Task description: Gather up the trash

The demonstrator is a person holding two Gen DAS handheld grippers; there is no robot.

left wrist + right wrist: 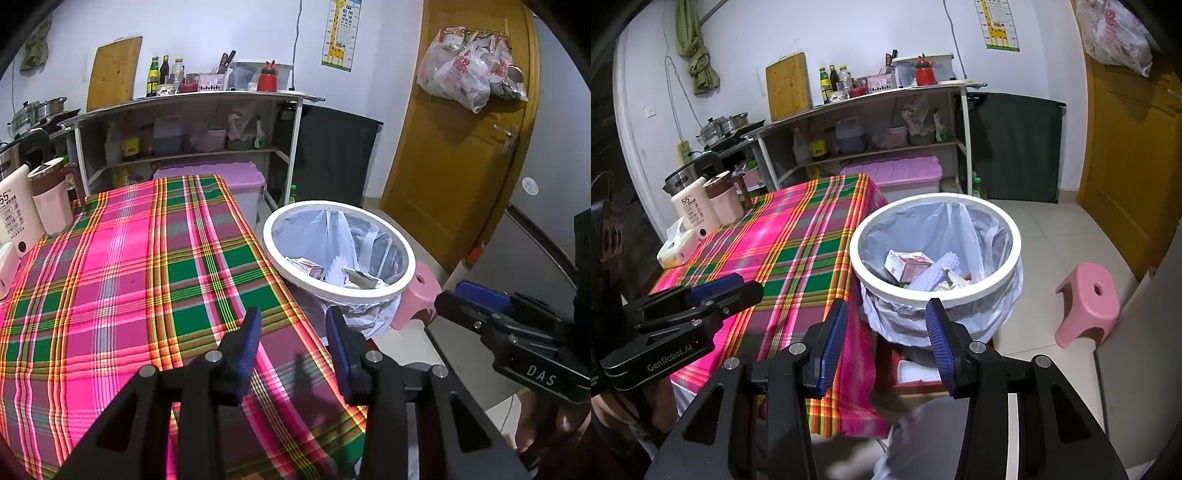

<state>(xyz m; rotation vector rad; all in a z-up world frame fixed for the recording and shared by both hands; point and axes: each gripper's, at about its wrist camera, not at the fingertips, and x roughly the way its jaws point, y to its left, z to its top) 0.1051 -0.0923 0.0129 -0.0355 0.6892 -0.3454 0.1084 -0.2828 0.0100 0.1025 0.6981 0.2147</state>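
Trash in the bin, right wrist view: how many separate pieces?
3 clear ones: a red-and-white carton at left, a ribbed lilac piece in the middle, crumpled paper at right. More may be buried underneath.

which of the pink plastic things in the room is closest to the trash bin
The small pink stool, on the floor beside the white trash bin. The pink-lidded storage box sits farther back, under the shelf.

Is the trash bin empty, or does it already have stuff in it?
Partly filled: the trash bin holds a small carton and crumpled scraps low in its liner.
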